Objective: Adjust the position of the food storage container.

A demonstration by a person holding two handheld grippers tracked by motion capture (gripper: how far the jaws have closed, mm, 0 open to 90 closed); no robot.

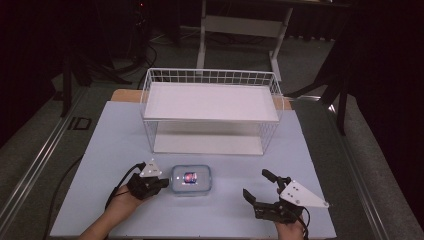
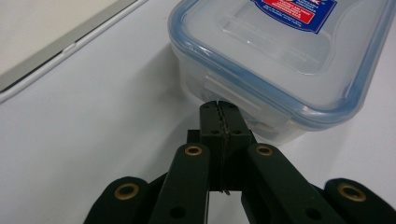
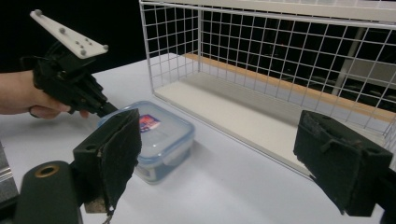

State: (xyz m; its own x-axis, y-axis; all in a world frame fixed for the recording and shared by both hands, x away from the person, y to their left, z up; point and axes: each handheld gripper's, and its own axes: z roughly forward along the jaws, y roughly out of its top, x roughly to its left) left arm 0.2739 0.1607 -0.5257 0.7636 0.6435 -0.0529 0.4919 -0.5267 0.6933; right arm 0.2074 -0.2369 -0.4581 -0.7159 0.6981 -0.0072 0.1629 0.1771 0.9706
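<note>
A clear plastic food box (image 1: 192, 180) with a blue-rimmed lid and a red and blue label lies on the pale table near its front edge, also seen up close (image 2: 280, 51) and past my right jaws (image 3: 161, 137). My left gripper (image 1: 162, 183) is shut with nothing between its jaws. Its tips (image 2: 219, 108) sit right at the latch on the box's short side, and I cannot tell whether they touch it. My right gripper (image 1: 256, 184) stands wide open and empty to the right of the box, its jaws pointing toward the rack.
A white wire rack (image 1: 212, 110) with a solid upper shelf and a lower tray stands behind the box at the table's middle (image 3: 280, 60). The table's left edge (image 2: 60, 51) runs close by. Dark floor and a desk frame (image 1: 240, 25) lie beyond.
</note>
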